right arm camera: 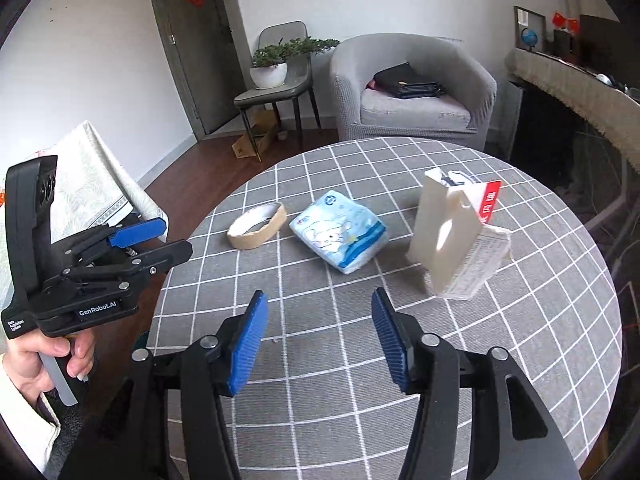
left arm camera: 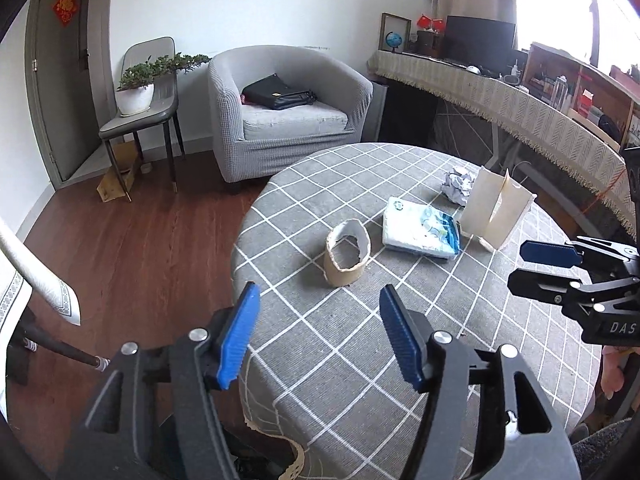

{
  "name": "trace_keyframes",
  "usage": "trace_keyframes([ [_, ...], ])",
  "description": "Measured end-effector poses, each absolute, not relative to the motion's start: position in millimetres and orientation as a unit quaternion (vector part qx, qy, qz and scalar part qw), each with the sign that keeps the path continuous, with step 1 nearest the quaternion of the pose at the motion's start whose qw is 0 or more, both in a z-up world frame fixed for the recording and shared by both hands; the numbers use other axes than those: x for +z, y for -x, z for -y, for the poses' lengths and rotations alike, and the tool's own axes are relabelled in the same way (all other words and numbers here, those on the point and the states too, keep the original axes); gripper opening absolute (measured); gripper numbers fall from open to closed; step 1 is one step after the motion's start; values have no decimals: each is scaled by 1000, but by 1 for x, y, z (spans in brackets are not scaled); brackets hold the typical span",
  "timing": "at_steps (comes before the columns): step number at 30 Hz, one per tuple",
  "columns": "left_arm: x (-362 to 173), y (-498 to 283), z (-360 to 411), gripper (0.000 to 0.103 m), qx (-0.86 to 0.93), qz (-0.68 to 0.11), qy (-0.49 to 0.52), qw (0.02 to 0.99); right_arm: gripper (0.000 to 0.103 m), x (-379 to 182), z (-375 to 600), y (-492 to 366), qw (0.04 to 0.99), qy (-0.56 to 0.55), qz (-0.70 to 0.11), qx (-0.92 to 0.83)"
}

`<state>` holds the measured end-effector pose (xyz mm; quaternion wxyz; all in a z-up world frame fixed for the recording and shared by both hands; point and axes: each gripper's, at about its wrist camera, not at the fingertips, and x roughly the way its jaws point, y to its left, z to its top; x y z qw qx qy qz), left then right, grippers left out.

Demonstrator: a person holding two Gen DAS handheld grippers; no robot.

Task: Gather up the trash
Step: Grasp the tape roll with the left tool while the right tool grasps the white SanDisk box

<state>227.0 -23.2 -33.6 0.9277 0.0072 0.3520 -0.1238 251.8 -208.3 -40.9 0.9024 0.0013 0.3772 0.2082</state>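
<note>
both tools gaping, empty. tape roll (left arm camera: 347,253) at 12 o'clock off ur left tool (left arm camera: 318,330), nearer than right tool (right arm camera: 318,334).

We're in a home living room. A grey tub armchair (left arm camera: 286,114) sits against the white wall with a black handbag (left arm camera: 278,93) on its seat, and beside it a dining chair (left arm camera: 144,92) carries a potted bonsai (left arm camera: 138,88). Dark wood floorboards (left arm camera: 132,236), a grey door (left arm camera: 60,80) with a red paper decoration, a fringed cloth over a long desk (left arm camera: 500,96) with a monitor (left arm camera: 480,40) and small globe (left arm camera: 393,40). In front, a round surface (left arm camera: 400,340) under a grey checked cloth.
</note>
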Motion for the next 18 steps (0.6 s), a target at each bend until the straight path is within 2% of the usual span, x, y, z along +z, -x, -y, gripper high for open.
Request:
trace_keyframes([
  [12,-47,-270,58,68,-120,-364,-55,922,77,-48,278,-261,923,-21,-354,149],
  [18,-56,-285,62,68,-114,-376,-60,917,79,-55,297,-268,919,-69,-356,152],
])
